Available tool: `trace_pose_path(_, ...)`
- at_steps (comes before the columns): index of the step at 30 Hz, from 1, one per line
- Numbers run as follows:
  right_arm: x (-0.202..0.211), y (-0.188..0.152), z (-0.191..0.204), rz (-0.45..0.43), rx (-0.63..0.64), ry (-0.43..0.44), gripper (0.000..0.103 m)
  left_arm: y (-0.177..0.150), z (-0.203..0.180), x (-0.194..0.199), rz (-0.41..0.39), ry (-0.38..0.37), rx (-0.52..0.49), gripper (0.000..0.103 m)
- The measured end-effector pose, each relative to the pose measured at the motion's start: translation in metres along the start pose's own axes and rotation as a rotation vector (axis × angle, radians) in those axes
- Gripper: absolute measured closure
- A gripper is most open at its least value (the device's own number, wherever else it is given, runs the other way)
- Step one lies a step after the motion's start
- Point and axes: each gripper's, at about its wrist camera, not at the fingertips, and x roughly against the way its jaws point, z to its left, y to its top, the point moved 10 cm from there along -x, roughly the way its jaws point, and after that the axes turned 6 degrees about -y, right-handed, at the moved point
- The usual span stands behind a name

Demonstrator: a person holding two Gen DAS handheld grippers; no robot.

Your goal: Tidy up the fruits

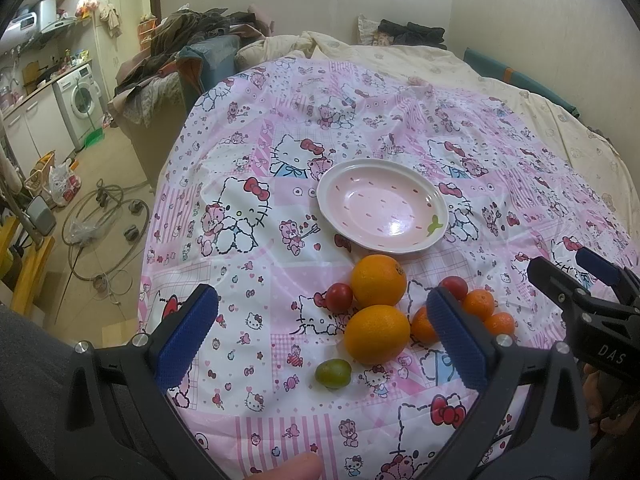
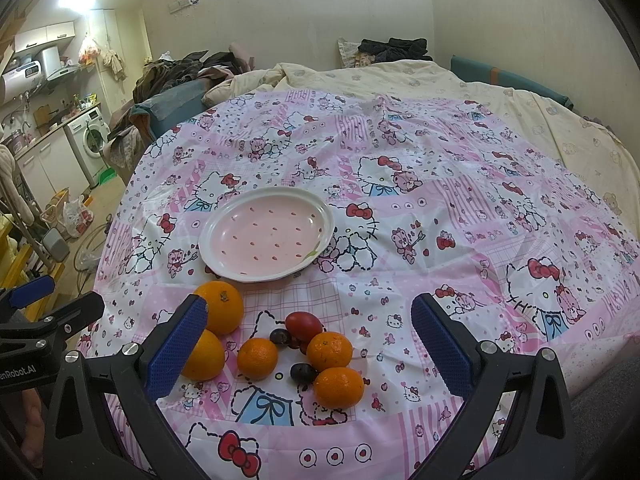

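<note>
A shallow pink ceramic plate (image 2: 266, 234) sits empty; just before it cluster two large oranges (image 2: 220, 306), three small mandarins (image 2: 330, 350), red tomatoes (image 2: 303, 323) and a green plum (image 1: 333, 373).

Lived-in home, washing machine (image 1: 82, 98), kitchen cabinets (image 1: 30, 128), bed quilt (image 2: 420, 80)

Wide-open left gripper (image 1: 322, 332) frames two oranges (image 1: 378, 280) at lower centre. Pink plate (image 1: 434, 204) (empty) sits mid-frame.

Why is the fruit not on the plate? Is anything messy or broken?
Nothing looks broken or spilled. The pink plate sits flat and empty, while the oranges, small mandarins and plums lie loose on the cloth beside it. One green fruit lies a little apart. The cloth is slightly wrinkled.
</note>
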Motion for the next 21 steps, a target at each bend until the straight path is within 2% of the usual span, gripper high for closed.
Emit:
trace_pose_path(8,0.0,0.0,0.0,0.002,-0.002,0.0,0.0,-0.003,-0.001,-0.002,0.009,-0.006,-0.004,0.0)
trace_pose_path(11,-0.004,-0.002,-0.005,0.033,-0.021,0.013,0.0,-0.004,-0.002,-0.003,0.012,-0.008,-0.004,0.0)
trace_pose_path(18,-0.028,-0.007,-0.039,0.213,-0.171,0.066,0.0,-0.01,0.003,-0.006,0.031,-0.011,0.024,0.0)
trace_pose_path(21,-0.045,-0.017,-0.049,0.336,-0.252,0.119,0.003,-0.011,0.007,-0.008,0.05,-0.015,0.034,0.0)
